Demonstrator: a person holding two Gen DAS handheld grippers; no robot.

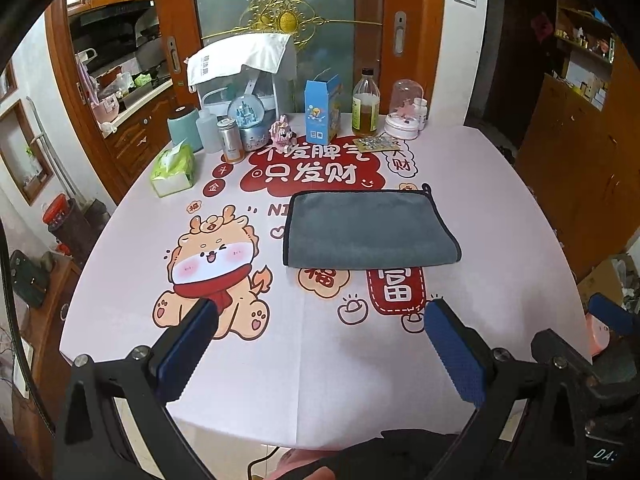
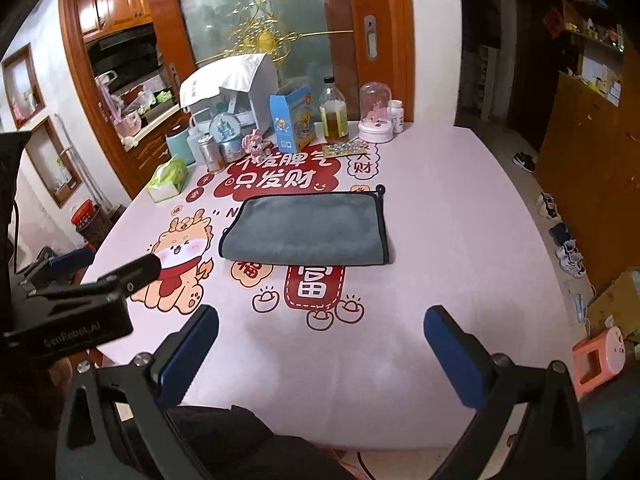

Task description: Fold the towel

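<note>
While the grey towel (image 1: pixel 370 230) is lying flat out past both tools, near the middle of the table (image 1: pixel 500 200), I am reading it as already doubled over: the near edge looks rounded like a fold, and the dark piped border is running along the far and side edges, with a small hanging loop at the far right corner. It is looking soft and plush, probably microfibre, so I am expecting it to drape and slide a little on the smooth printed tablecloth (image 2: pixel 440 240). I am holding the left gripper (image 1: pixel 320 320) low over the near part of the table, its blue ribbed pads spread wide with nothing between them. I am keeping the right gripper (image 2: pixel 322 326) likewise wide apart and empty, well short of the cloth. My guess is both are hanging back to give me a full view before the next fold. Beyond the towel, a green tissue pack (image 1: pixel 173 168), a blue carton (image 1: pixel 322 110) and an oil bottle (image 1: pixel 366 106) are standing along the far edge, well apart from the work area.
</note>
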